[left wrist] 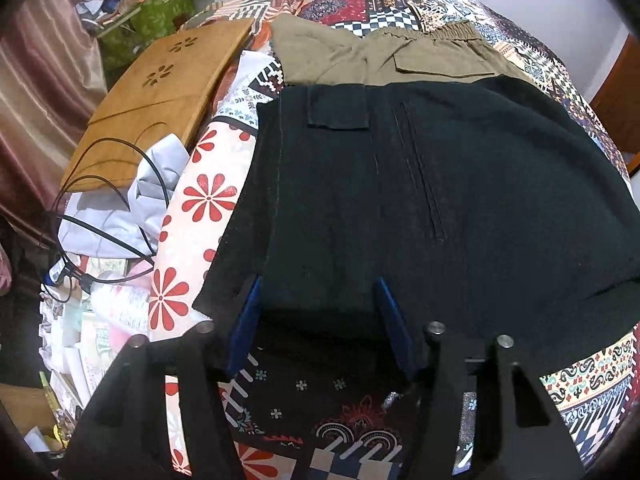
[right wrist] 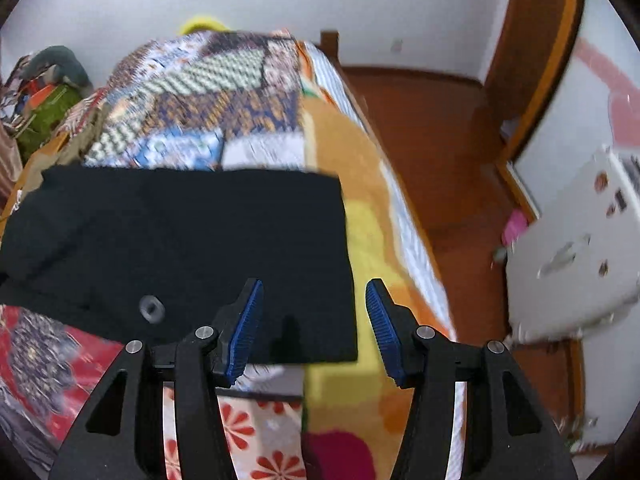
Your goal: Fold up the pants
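Observation:
The black pants (left wrist: 420, 200) lie flat and folded on the patterned bed cover, with a flap pocket and a zip line showing. My left gripper (left wrist: 318, 296) is open, its blue pads either side of the pants' near edge, holding nothing. In the right wrist view the black pants (right wrist: 180, 248) form a dark rectangle with a metal button near the front edge. My right gripper (right wrist: 314, 300) is open over the pants' right front corner, empty. That view is motion-blurred.
Folded khaki pants (left wrist: 384, 60) lie just beyond the black ones. A wooden lap board (left wrist: 160, 100), black cables (left wrist: 100, 208) and grey cloth (left wrist: 132, 208) sit at left. The bed's right edge (right wrist: 412, 240) drops to a brown floor, with a white appliance (right wrist: 572, 252) beyond.

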Action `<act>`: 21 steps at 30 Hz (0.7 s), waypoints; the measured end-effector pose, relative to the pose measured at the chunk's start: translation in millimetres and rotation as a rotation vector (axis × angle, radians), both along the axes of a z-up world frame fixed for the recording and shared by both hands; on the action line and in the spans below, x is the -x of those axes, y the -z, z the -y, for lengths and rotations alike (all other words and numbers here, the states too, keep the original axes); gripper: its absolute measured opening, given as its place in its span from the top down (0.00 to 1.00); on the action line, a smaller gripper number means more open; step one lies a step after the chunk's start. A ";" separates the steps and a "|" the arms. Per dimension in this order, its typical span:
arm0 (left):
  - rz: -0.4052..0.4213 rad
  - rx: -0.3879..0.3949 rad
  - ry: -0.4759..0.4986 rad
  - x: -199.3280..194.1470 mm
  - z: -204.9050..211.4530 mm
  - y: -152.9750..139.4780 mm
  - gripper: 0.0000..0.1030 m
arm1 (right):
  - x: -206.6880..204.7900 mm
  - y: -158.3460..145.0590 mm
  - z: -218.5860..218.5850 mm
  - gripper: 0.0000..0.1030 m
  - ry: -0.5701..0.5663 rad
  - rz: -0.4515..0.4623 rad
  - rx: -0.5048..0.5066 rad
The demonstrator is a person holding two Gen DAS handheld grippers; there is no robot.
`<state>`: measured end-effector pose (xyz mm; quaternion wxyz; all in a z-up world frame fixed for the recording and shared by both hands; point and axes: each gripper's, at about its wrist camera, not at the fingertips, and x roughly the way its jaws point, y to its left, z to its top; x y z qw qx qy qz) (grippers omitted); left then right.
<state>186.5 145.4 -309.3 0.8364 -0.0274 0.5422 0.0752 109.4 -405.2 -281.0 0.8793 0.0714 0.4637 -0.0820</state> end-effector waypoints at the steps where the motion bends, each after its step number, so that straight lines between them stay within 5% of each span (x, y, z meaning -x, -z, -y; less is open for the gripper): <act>1: 0.005 -0.006 -0.001 0.9 0.2 -0.7 0.52 | 2.8 6.7 5.0 0.52 0.010 -0.010 -0.022; 3: 0.006 -0.077 -0.007 1.5 1.8 -1.9 0.74 | 6.6 15.6 10.9 0.52 0.024 -0.020 -0.064; 8: 0.016 -0.099 0.005 2.0 -1.5 -5.6 0.80 | 6.1 38.1 9.4 0.53 0.018 -0.044 -0.156; 13: 0.080 -0.146 0.008 6.6 -1.5 -26.3 0.82 | 8.7 41.0 5.9 0.82 0.039 -0.024 -0.107; 21: 0.166 -0.127 0.003 14.3 -9.0 -66.5 0.82 | 6.9 40.9 9.6 0.91 0.036 -0.012 -0.079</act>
